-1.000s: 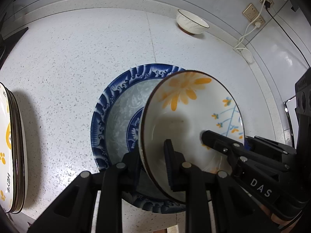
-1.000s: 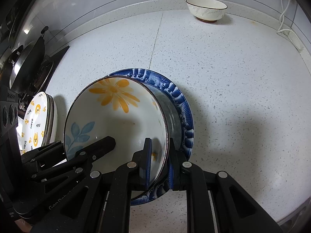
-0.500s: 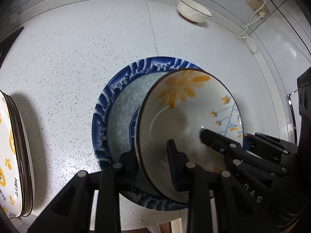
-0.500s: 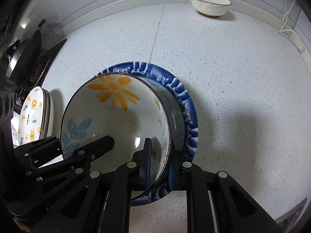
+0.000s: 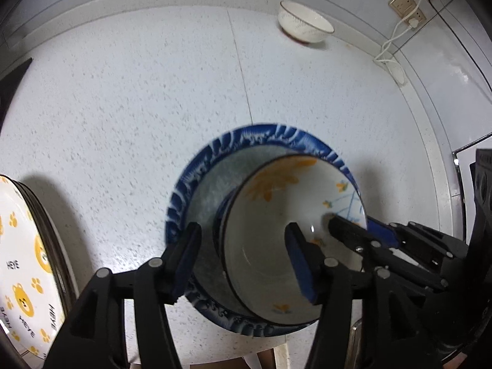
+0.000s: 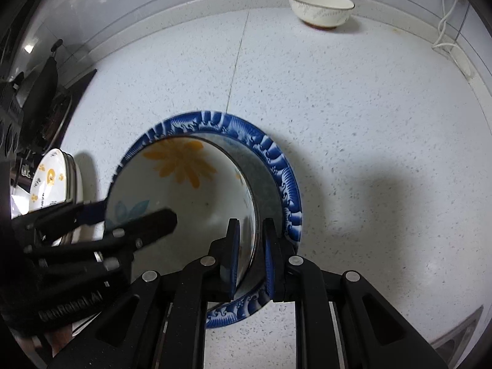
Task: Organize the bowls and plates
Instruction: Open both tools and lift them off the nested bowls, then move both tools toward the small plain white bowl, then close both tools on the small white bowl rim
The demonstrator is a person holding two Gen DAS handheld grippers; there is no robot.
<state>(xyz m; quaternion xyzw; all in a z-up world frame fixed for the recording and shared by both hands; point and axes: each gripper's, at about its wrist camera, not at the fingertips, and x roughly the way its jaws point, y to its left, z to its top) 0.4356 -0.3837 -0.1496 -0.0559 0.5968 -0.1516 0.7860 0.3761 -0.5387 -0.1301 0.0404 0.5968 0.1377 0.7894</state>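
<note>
Setting the bowl (image 6: 184, 196) flat in the blue plate (image 6: 276, 166) on the worktop (image 6: 353, 107) is the job. The right tongs (image 6: 249, 256) pinch its rim; let go slowly. The left tongs (image 5: 243, 259) are wide, around the other side of the rim.

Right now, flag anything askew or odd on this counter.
The flowered bowl sits off-centre on the blue plate, tipped rather than level. The right claw clamps its rim, while the left claw is open astride the opposite rim. No spills or chips show.
</note>
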